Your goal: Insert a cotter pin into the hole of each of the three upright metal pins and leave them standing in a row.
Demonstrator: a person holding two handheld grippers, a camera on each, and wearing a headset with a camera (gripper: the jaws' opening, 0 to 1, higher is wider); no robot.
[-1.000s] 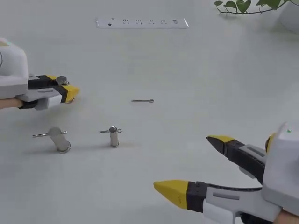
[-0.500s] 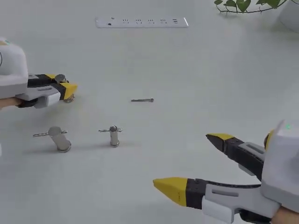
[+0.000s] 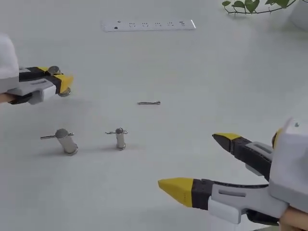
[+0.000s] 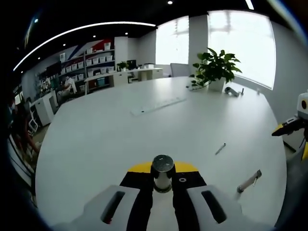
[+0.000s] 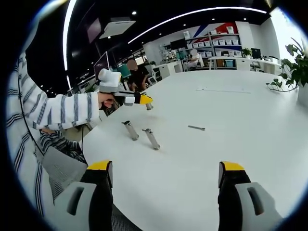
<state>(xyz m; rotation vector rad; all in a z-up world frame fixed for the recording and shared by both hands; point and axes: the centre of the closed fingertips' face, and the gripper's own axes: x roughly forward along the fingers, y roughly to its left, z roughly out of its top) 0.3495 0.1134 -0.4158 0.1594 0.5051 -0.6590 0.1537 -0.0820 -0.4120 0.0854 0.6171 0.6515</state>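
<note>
My left gripper (image 3: pixel 62 83) is at the left of the head view, shut on a short metal pin (image 4: pixel 162 172) held upright a little above the white table (image 3: pixel 216 82). Two more metal pins (image 3: pixel 67 141) (image 3: pixel 120 137) stand side by side nearer me, each with a cotter pin through its top. One loose cotter pin (image 3: pixel 148 103) lies flat on the table beyond them; the same cotter pin (image 5: pixel 196 128) is in the right gripper view. My right gripper (image 3: pixel 197 163) hovers open at the lower right, nothing between its fingers.
A white power strip (image 3: pixel 148 24) lies at the far side of the table. Plant leaves (image 3: pixel 250 6) reach in at the top right corner. A striped sleeve (image 5: pixel 53 115) holds the left gripper (image 5: pixel 142 99).
My left gripper has drawn back to the left and slightly away with the metal pin. The right gripper has hardly moved. The head camera shifted a little.
</note>
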